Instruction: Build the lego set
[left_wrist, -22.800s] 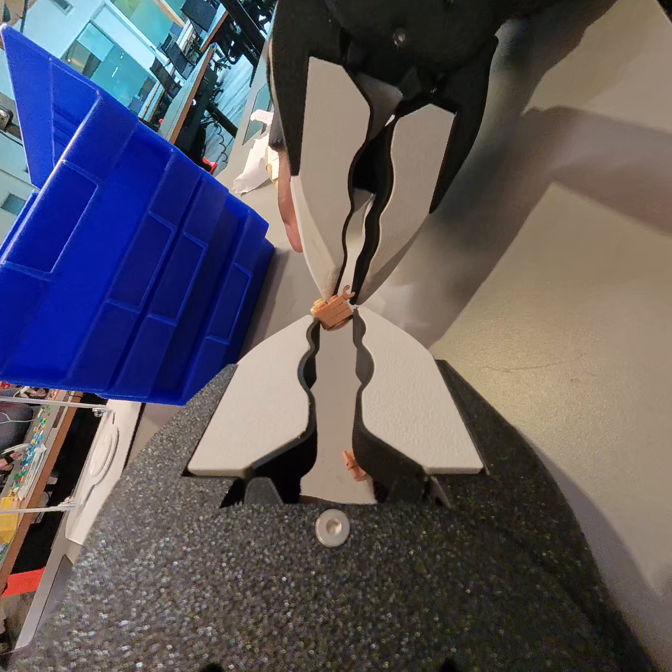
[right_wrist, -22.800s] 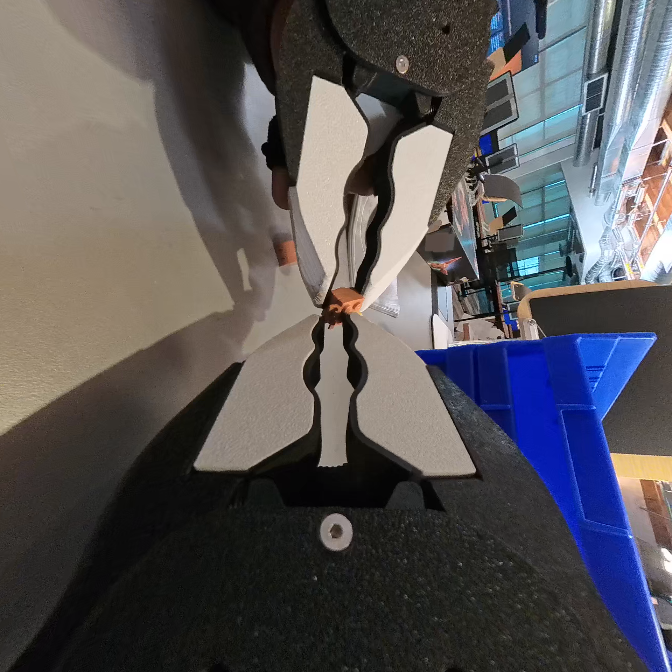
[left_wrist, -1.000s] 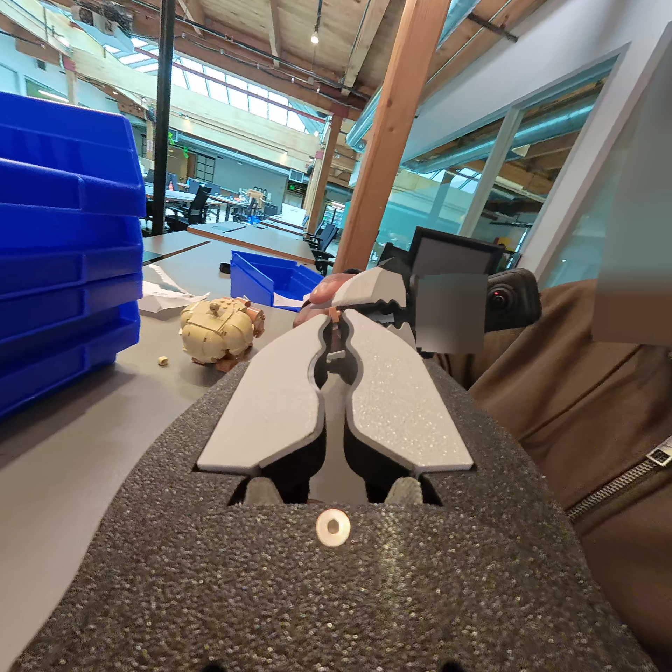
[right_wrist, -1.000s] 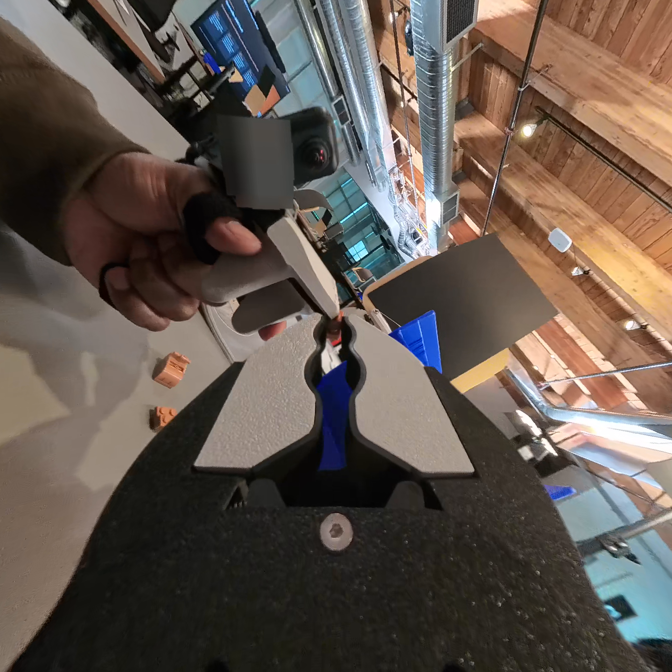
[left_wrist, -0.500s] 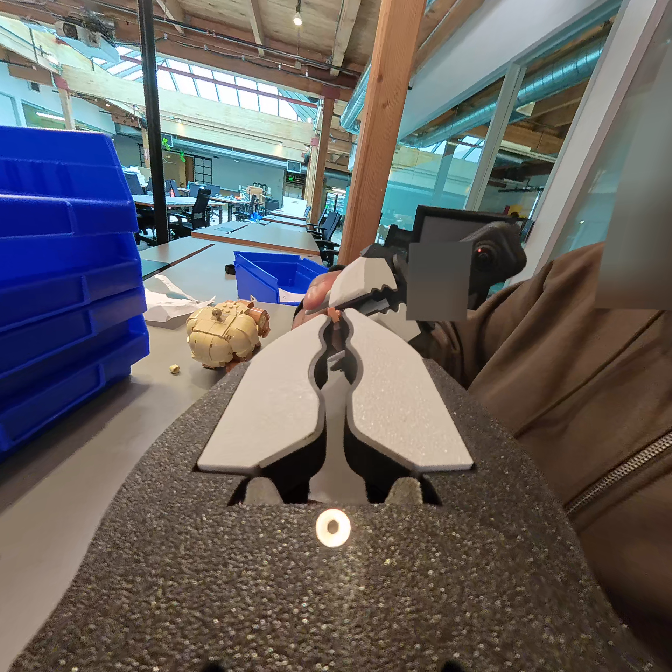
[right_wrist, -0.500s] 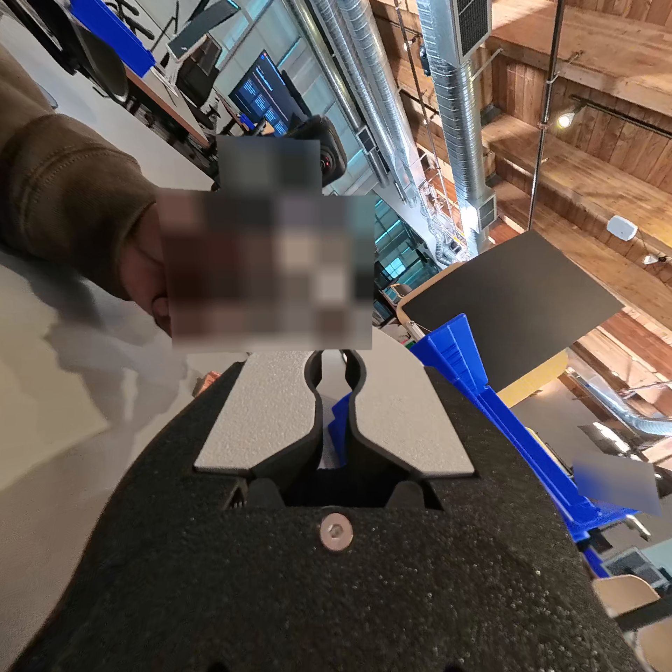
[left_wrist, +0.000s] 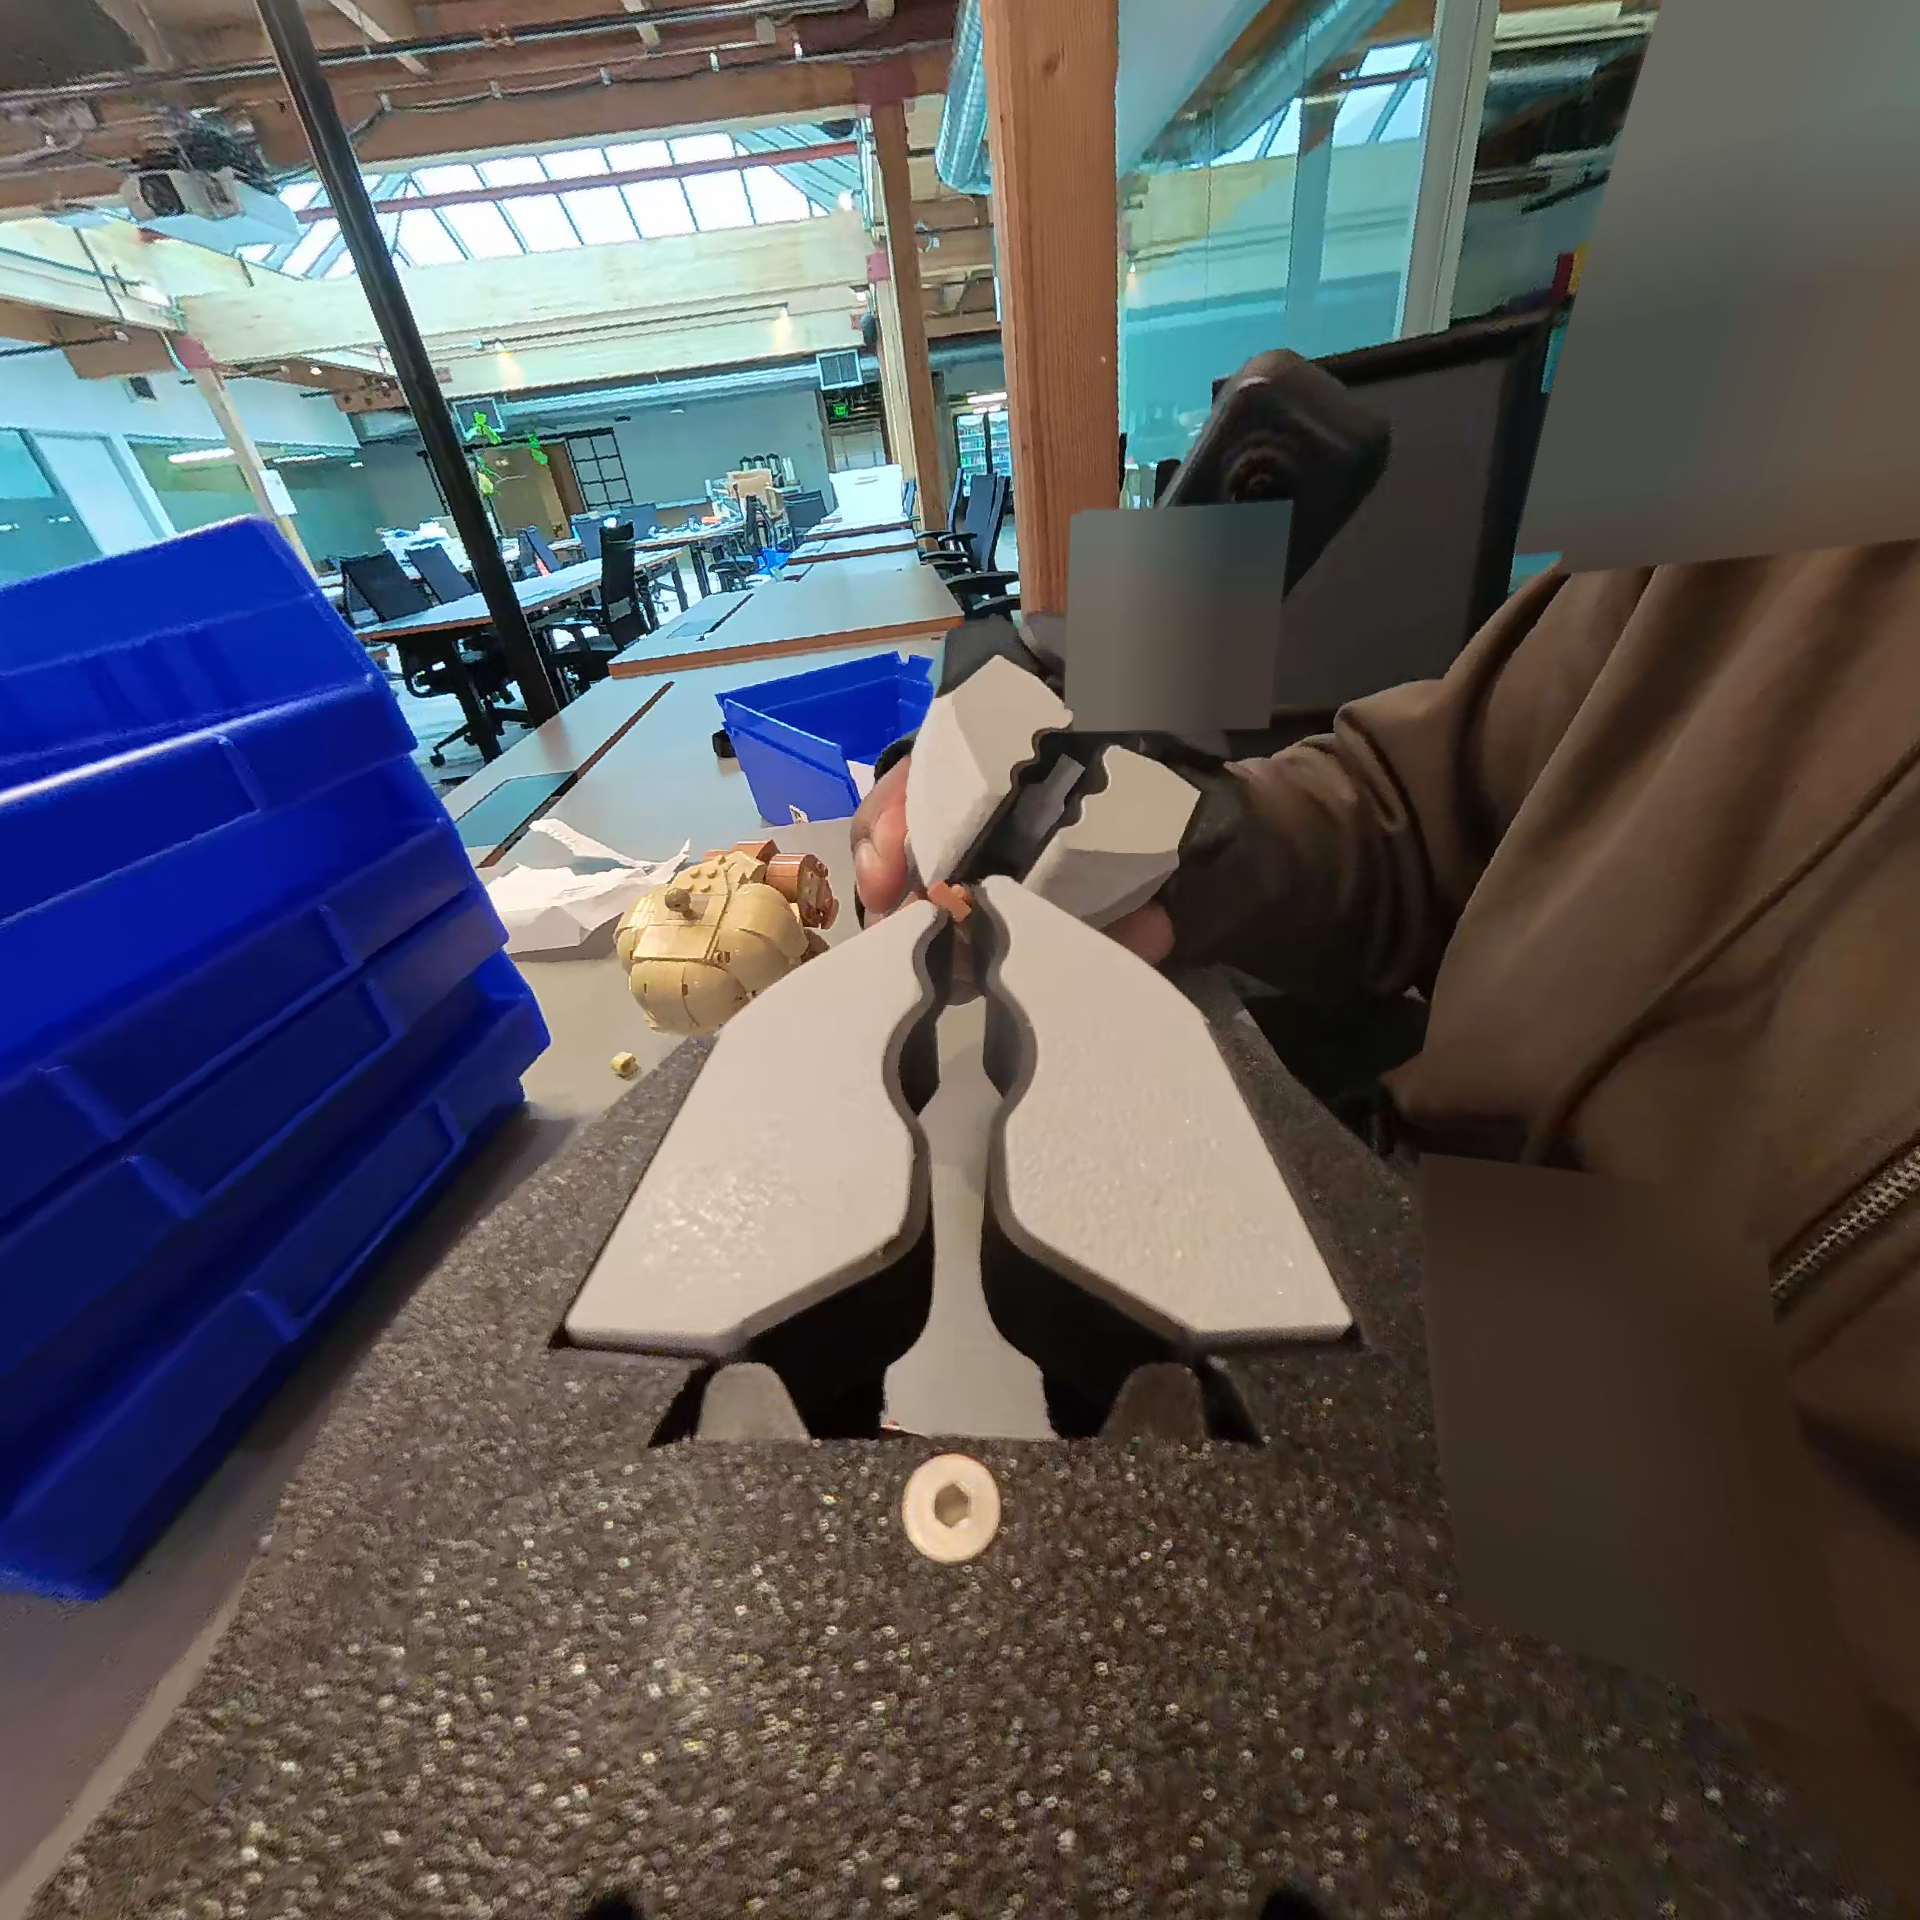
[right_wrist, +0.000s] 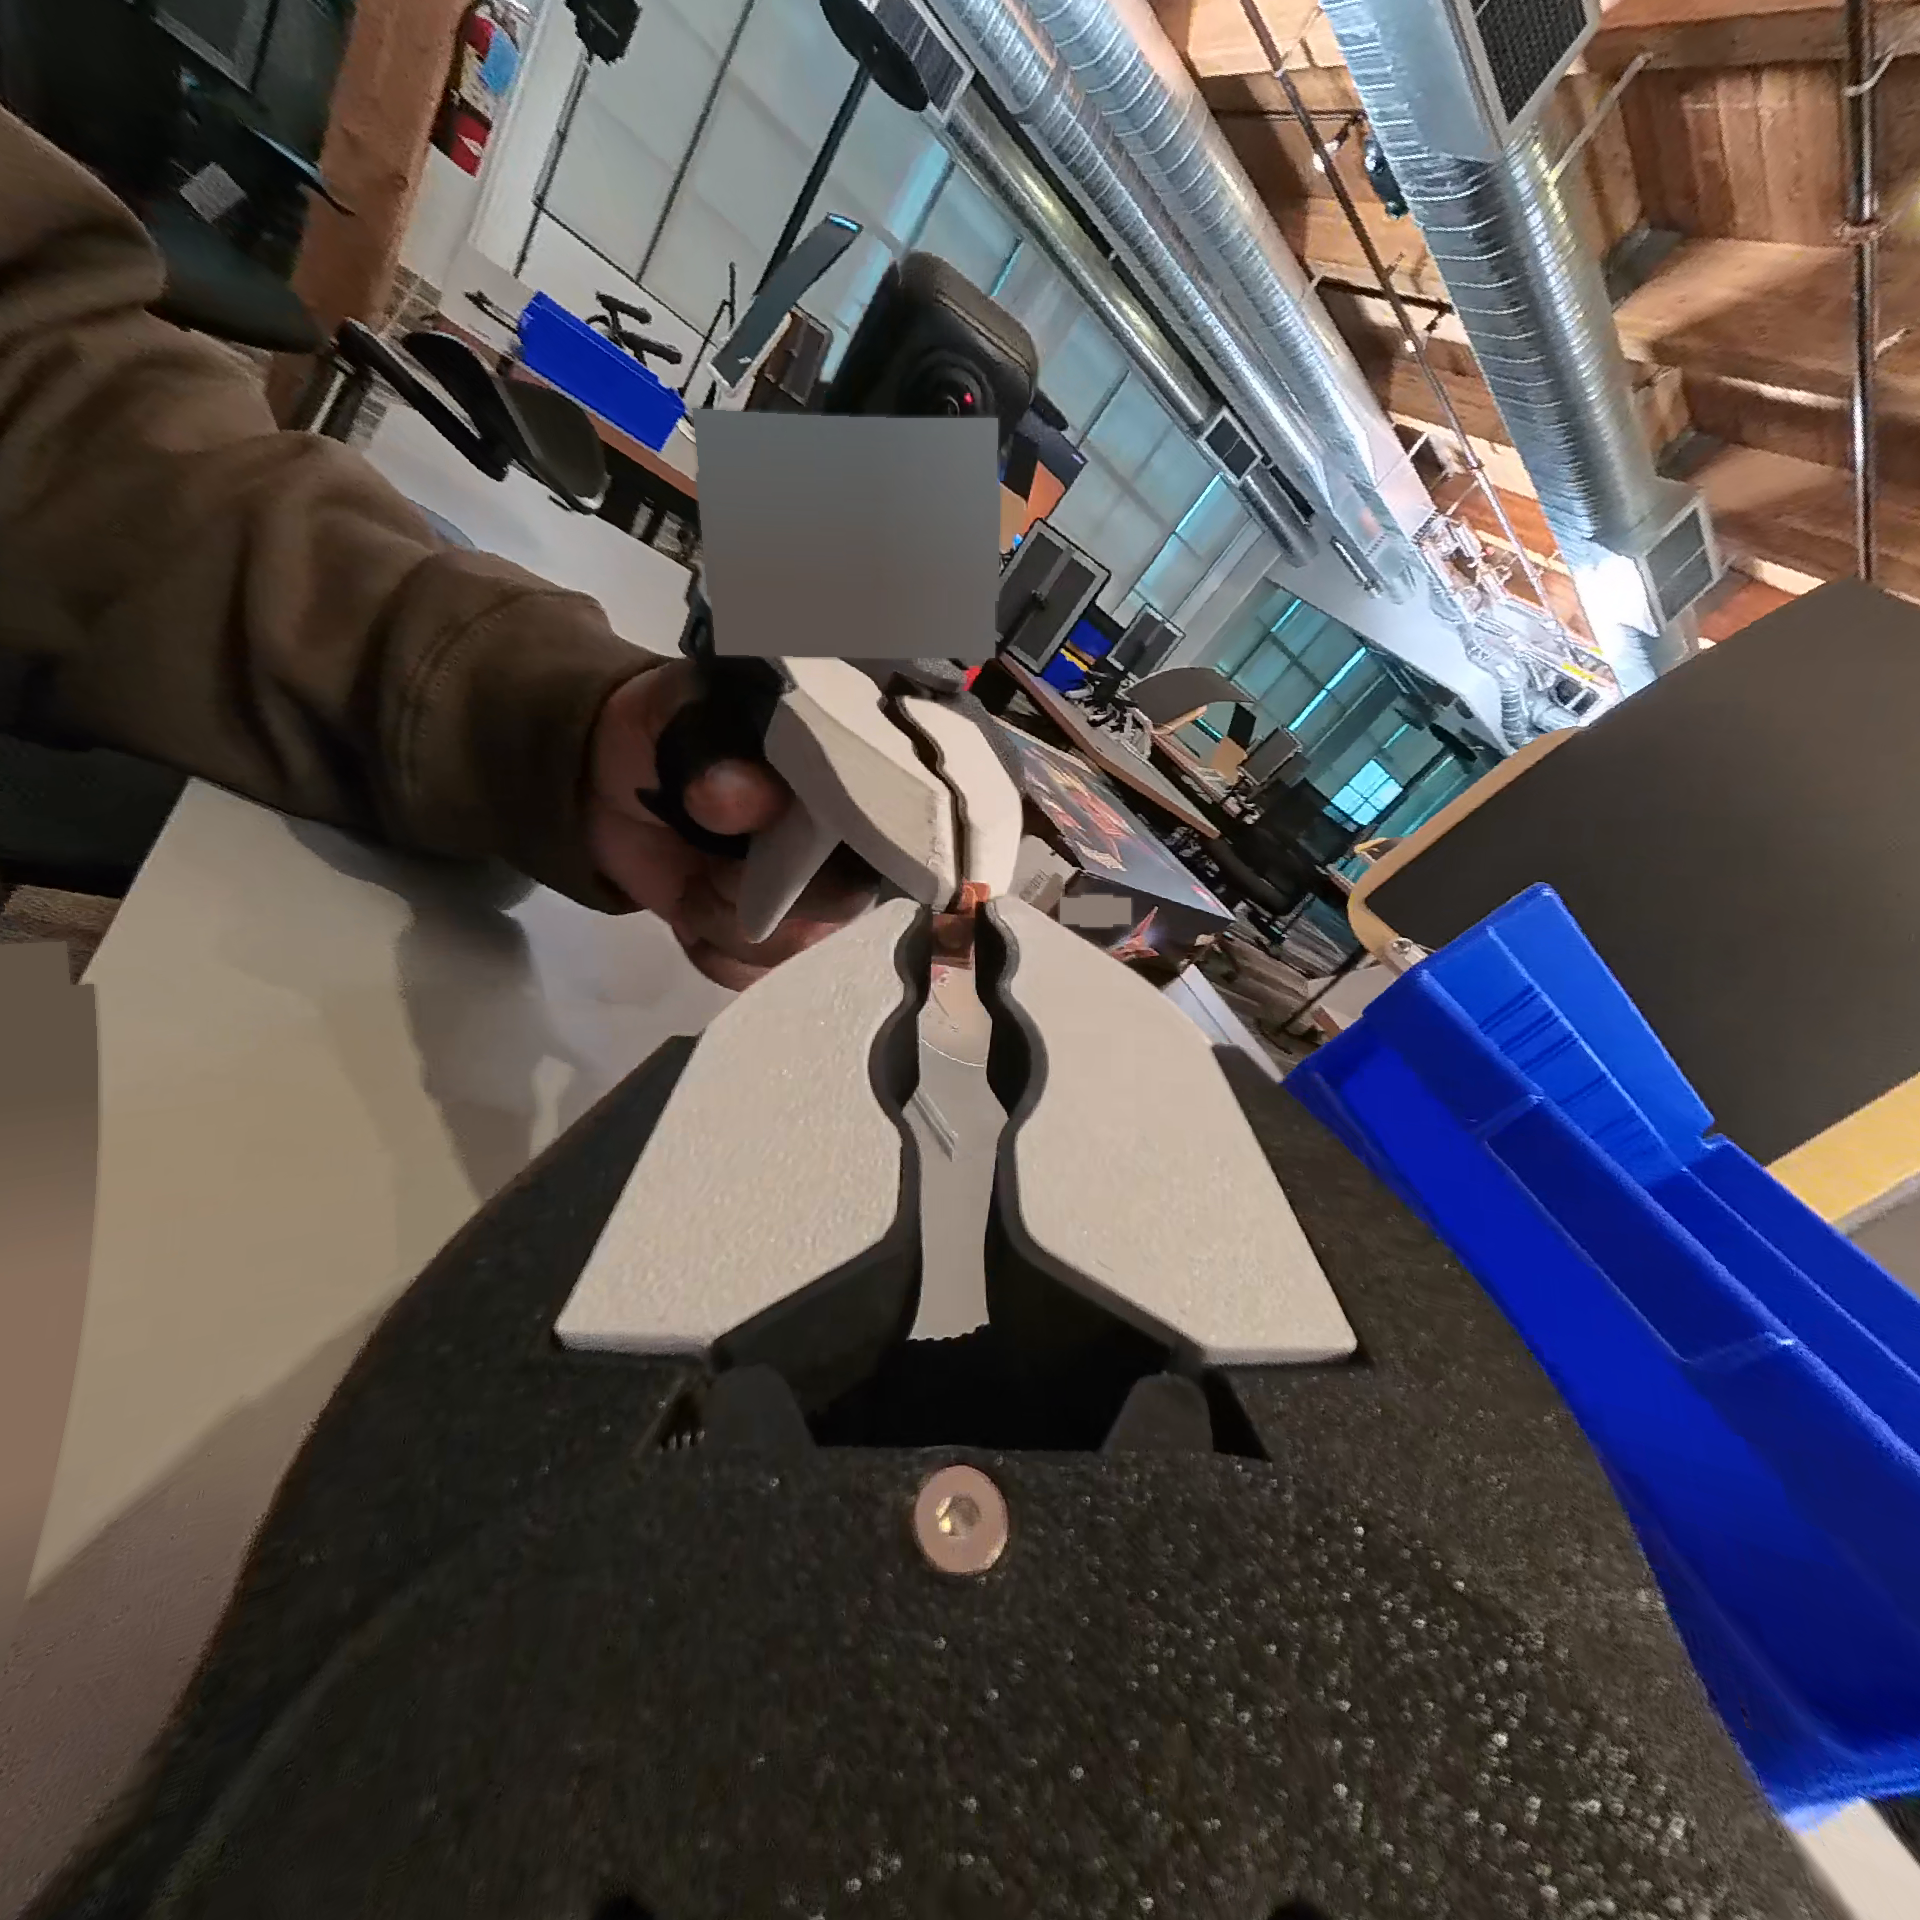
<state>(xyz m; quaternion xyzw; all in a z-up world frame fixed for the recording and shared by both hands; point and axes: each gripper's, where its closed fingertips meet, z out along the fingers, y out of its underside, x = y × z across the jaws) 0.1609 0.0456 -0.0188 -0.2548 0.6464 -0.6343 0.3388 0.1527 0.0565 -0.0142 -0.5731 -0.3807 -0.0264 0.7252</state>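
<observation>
Fingers (left_wrist: 831, 1091) of the left gripper (left_wrist: 961, 914) are pinched on a tiny brown brick (left_wrist: 954, 902) at their tips. Tip to tip with it is the right gripper (left_wrist: 951, 883), and its fingers are squeezed nearly together on the same brick. Both grippers are up in the air above the bench (left_wrist: 665, 800), not resting on it.

From the right wrist view, the right gripper (right_wrist: 961, 920) has the brown brick (right_wrist: 958, 920) between its tips, and the left gripper (right_wrist: 951, 888) comes down onto it from above. A hand (right_wrist: 665, 831) in a brown sleeve (right_wrist: 312, 623) holds the left gripper.

On the bench behind the grippers sits a round tan lego model (left_wrist: 717, 935) with brown bits on one side. One small tan piece (left_wrist: 622, 1062) lies just beside it. White paper (left_wrist: 571, 883) lies behind the model. Big blue bins (left_wrist: 208, 987) are stacked at the left edge of the bench, and a smaller blue bin (left_wrist: 821, 727) sits farther back.
</observation>
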